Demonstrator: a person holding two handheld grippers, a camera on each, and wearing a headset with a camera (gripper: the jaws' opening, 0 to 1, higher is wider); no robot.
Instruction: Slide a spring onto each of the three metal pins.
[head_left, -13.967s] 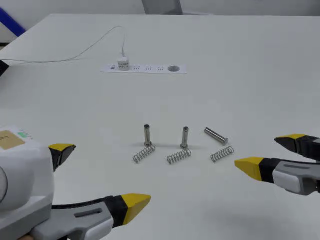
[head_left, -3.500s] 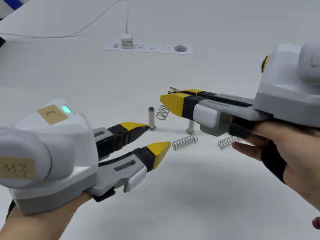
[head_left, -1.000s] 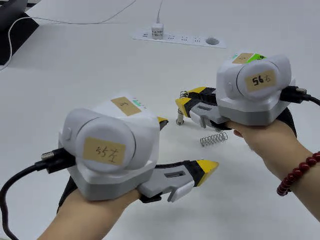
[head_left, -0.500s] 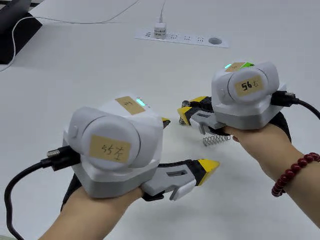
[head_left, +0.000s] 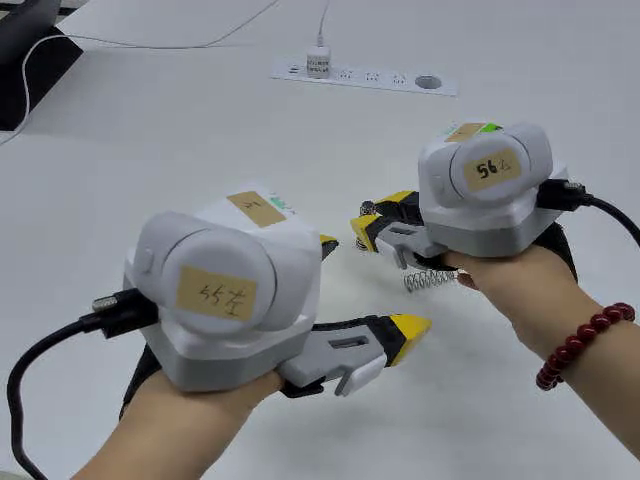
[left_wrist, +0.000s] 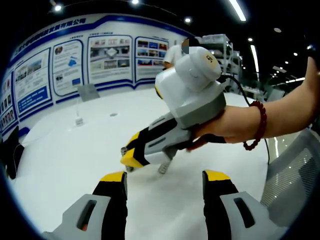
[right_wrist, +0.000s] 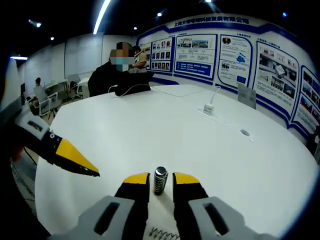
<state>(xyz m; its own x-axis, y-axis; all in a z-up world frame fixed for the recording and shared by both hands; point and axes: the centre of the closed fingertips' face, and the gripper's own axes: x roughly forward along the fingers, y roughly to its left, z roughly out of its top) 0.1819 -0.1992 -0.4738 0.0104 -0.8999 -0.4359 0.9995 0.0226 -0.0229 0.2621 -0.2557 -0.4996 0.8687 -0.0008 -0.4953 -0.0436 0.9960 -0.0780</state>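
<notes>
Still, the right claw (right_wrist: 161, 176) keeps pinching the spring (right_wrist: 160, 184).

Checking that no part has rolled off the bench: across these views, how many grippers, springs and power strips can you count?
Grippers: 2, the left gripper and the right gripper.
Springs: 2, a loose spring lying on the table and a held spring between the right gripper's jaws.
Power strip: 1.
Total: 5.
</notes>
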